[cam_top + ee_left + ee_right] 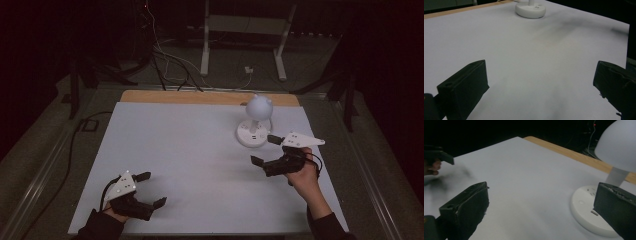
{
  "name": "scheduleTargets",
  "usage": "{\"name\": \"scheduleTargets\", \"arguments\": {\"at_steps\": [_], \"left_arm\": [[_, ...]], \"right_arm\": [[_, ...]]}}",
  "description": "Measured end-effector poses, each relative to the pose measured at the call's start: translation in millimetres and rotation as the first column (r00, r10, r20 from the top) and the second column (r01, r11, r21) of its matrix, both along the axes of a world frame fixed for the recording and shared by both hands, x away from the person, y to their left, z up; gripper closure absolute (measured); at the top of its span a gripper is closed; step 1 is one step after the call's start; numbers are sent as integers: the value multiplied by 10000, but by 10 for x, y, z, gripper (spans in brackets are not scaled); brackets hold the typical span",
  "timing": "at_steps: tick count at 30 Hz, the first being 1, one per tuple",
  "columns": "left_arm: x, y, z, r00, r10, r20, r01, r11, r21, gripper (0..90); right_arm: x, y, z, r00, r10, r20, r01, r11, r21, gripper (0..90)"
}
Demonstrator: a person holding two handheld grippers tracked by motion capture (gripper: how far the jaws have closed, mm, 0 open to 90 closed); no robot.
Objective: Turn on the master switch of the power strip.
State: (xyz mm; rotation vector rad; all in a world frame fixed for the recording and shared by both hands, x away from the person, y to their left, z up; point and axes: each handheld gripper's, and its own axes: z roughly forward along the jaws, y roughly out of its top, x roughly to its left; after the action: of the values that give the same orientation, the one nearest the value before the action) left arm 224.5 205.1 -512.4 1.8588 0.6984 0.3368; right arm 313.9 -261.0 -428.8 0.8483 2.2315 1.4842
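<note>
On the table [190, 150]:
Right gripper [266, 149]: jaws open, just beside lamp [255, 122].
Left gripper [151, 189]: jaws open, empty.

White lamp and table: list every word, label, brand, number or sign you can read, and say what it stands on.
None can be read.
The white lamp has small dark marks on its round base; they look like buttons or slots, too small and dim to read as text.
The white table top carries no print.
The left gripper and right gripper, both open, show no legible label.
</note>
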Motion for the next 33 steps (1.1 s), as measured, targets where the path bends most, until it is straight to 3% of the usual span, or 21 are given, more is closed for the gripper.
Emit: {"name": "scheduleTargets", "arguments": {"at_steps": [11, 20, 33], "left_arm": [[0, 2, 1, 10000, 12, 0, -12, 10000, -12, 2], [1, 3, 0, 10000, 16, -11, -16, 10000, -51, 2], [2, 2, -1, 10000, 7, -33, -7, 10000, -70, 2]], "right_arm": [[218, -93, -47, 9993, -342, -180, 343, 9994, 48, 0], [418, -146, -103, 9978, -609, -255, 604, 9980, -206, 0], [671, -209, -294, 9926, -1069, -571, 1037, 9931, -555, 0]]}}
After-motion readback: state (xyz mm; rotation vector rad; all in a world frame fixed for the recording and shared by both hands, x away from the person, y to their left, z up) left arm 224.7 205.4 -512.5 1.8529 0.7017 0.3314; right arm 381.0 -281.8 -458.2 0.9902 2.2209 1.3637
